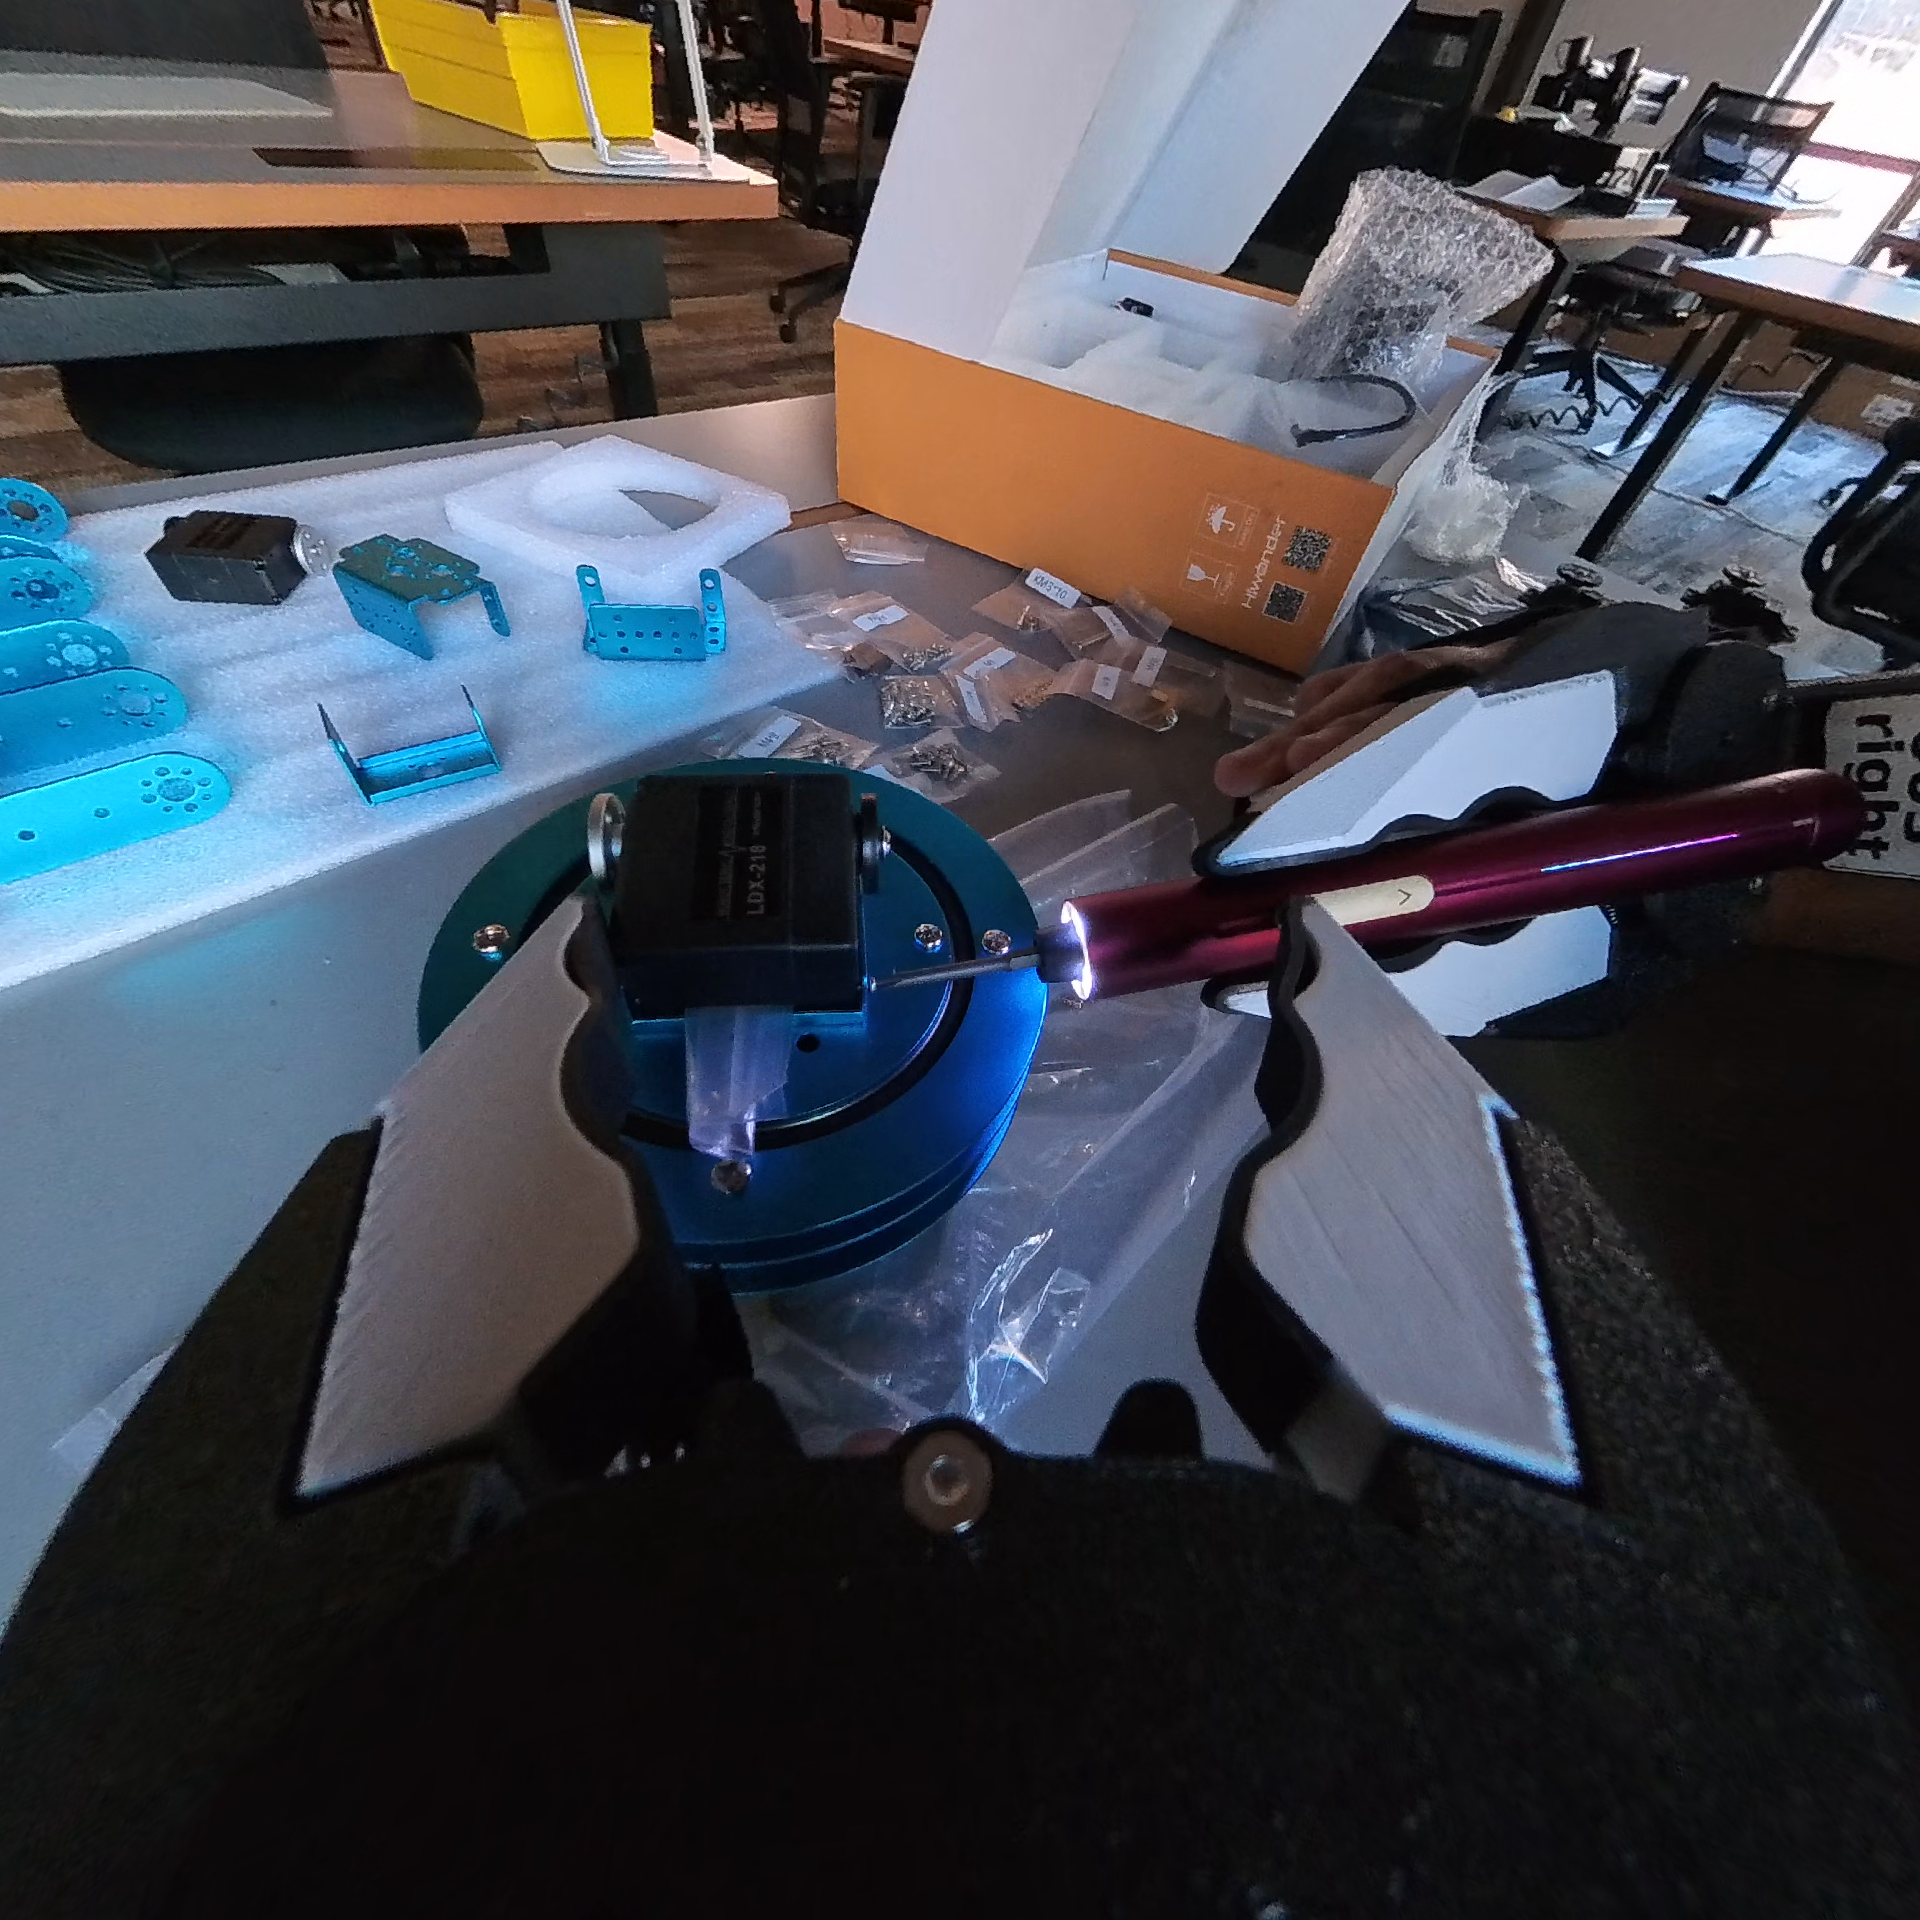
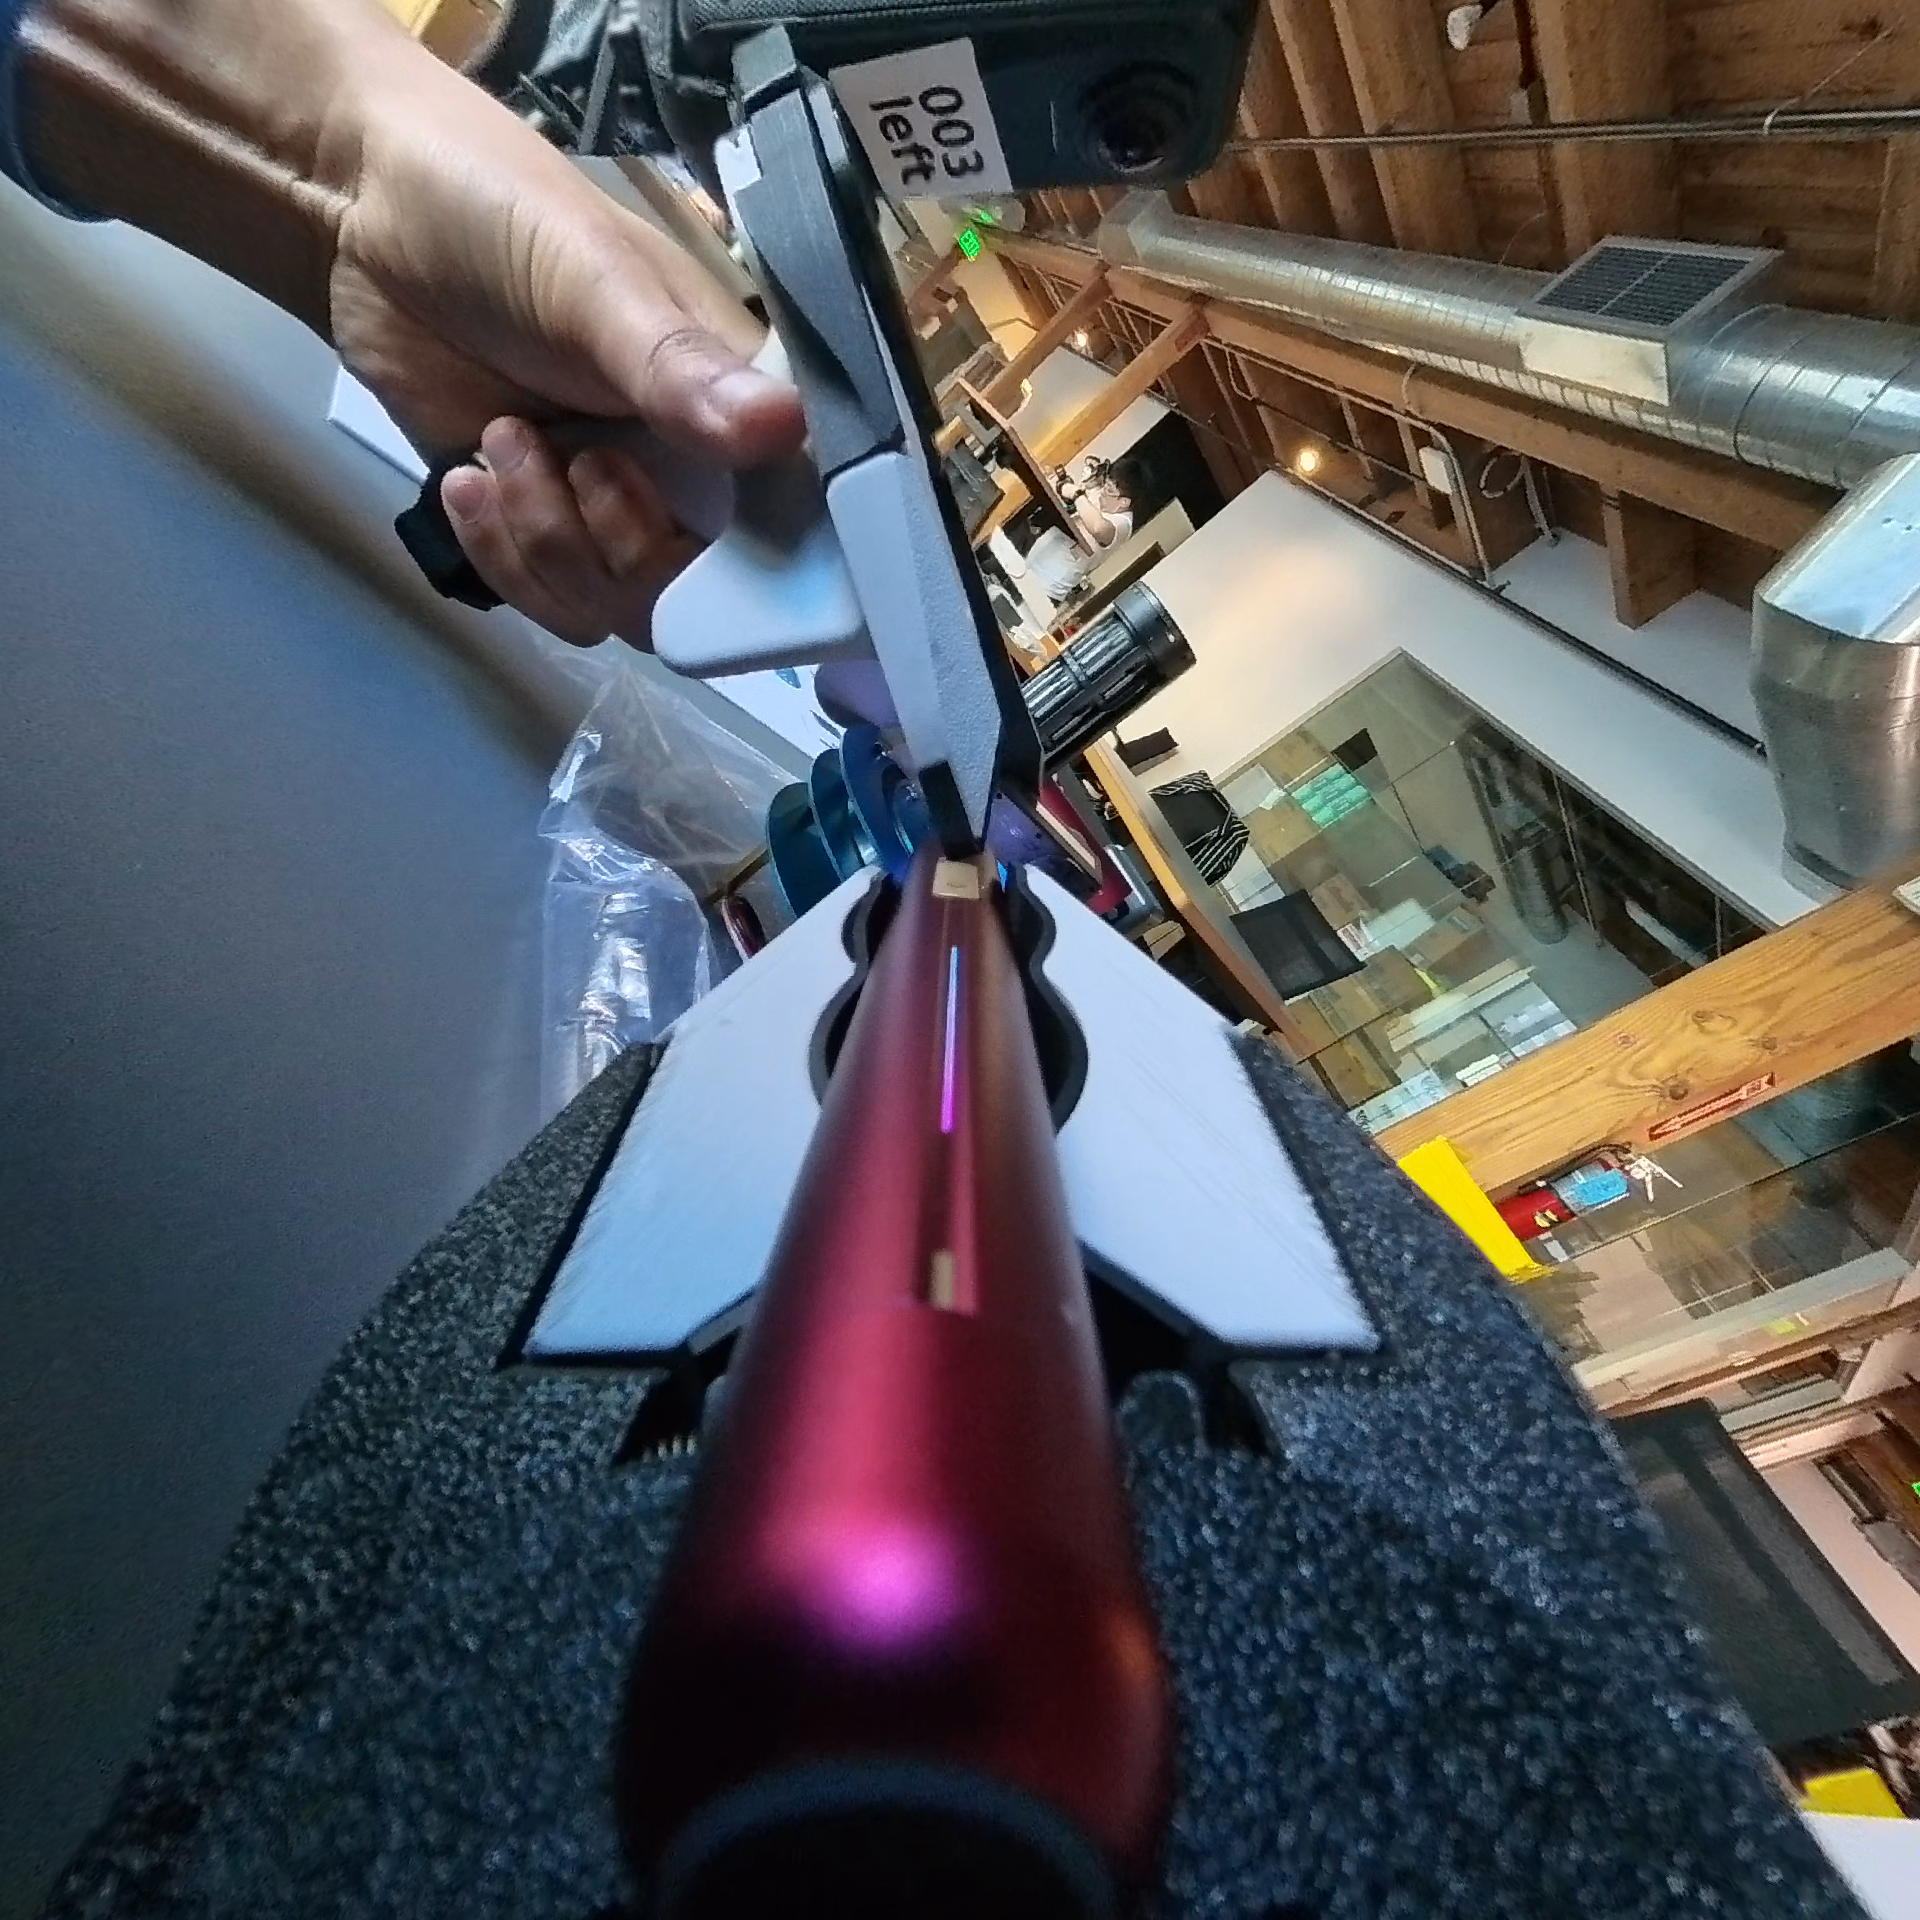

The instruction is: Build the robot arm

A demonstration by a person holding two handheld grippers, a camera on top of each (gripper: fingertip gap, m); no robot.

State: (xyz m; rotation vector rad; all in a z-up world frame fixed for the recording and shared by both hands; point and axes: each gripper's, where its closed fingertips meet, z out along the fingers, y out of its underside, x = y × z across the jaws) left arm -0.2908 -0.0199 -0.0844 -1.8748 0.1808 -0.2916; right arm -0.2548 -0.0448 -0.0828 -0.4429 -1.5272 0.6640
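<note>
Left wrist view | blue round base | black servo atop | magenta lit screwdriver

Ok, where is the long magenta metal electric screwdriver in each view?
Left wrist view: magenta metal electric screwdriver enters from the right, held by the right gripper, tip at the black servo.
Right wrist view: it runs up the centre, clamped.
Shared landmark: round blue metal base.

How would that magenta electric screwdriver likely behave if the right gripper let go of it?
The magenta screwdriver is a smooth round barrel, so it would probably roll on the table. Its glossy metal finish looks slippery, though the right gripper clamps it firmly. The thin bit seems stiff but bendable under side load.
</note>
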